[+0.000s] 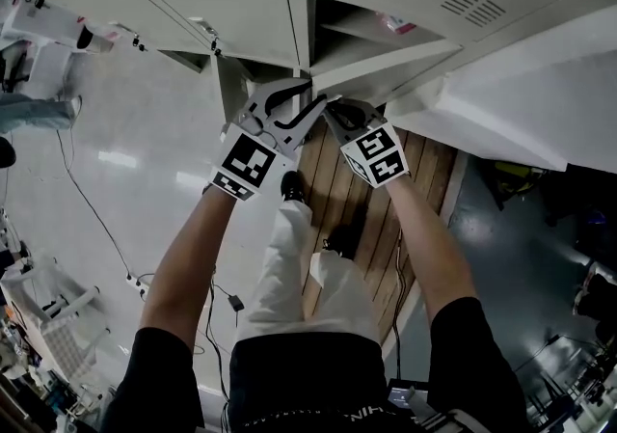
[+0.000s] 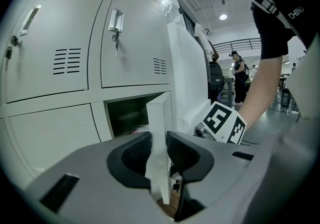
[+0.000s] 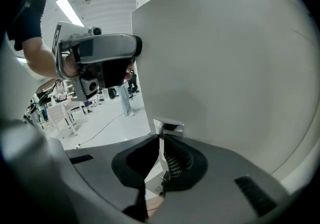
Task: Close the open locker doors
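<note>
**Item 1, far left.** Bank of pale grey steel lockers [image 2: 55, 58], louvred, doors shut and keys hanging in the latches. I am logging these as needing nothing.

**Item 2.** Open lower compartment [image 2: 129, 114], dark inside. I am leaving its contents unnamed, as they are too dim to make out.

**Item 3.** Left tool [image 2: 158, 143]. I am holding it clamped on the free edge of item 4, a ribbed pad pressing on each face.

**Item 4.** Pale grey sheet-metal locker door [image 2: 160, 111]. It is standing swung out from item 2, edge-on in the left gripper view, between my two tools.
- **Handling:** I am judging it light and stiff enough to swing as one piece, though thin enough to flex and ring. The painted faces are probably slick under the pads.
- **Where to take hold:** I am favouring this free edge, far from the hinge. I would let go before it meets the frame so that no pad gets trapped.

**Item 5.** Right tool [image 3: 161, 150], just beside the left one. Its jaws are sitting nearly together on a thin lip of the door by the latch, and I am reading that as a pinch.

**Item 6, far right.** Large white panel [image 1: 521, 94]. I cannot tell whether it is another door.
</note>
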Action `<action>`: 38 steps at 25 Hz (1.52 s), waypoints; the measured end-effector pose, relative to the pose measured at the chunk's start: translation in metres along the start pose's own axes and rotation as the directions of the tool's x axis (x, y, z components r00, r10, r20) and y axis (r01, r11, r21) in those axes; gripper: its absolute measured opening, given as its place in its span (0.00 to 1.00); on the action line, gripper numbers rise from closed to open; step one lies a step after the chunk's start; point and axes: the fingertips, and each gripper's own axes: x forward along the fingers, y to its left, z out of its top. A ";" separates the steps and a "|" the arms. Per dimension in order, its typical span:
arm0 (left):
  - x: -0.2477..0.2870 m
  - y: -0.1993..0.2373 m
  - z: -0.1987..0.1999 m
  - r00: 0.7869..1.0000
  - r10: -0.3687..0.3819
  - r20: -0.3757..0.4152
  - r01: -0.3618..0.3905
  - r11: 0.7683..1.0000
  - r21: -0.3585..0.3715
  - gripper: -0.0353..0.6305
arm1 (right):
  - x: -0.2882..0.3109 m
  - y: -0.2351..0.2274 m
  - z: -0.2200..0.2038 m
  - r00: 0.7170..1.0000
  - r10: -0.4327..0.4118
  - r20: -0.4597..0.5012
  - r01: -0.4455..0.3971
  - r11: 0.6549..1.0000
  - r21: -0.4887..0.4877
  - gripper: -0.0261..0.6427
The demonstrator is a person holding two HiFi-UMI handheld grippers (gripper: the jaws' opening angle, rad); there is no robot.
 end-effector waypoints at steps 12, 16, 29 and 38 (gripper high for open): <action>0.002 0.047 -0.021 0.996 0.089 0.009 -0.089 0.996 -0.016 0.21 | 0.036 -0.031 0.025 0.996 -0.088 0.014 0.087 0.993 0.073 0.10; 0.005 0.056 -0.028 0.994 0.104 0.012 -0.104 0.994 -0.032 0.21 | 0.046 -0.042 0.033 0.991 -0.132 0.021 0.129 0.988 0.085 0.10; 0.010 0.079 -0.041 0.996 0.086 -0.002 -0.086 0.994 -0.060 0.21 | 0.070 -0.079 0.052 0.970 -0.244 0.016 0.240 0.962 0.134 0.09; 0.013 0.089 -0.045 0.997 0.072 -0.004 -0.072 0.995 -0.068 0.21 | 0.079 -0.095 0.058 0.957 -0.292 0.009 0.287 0.945 0.155 0.09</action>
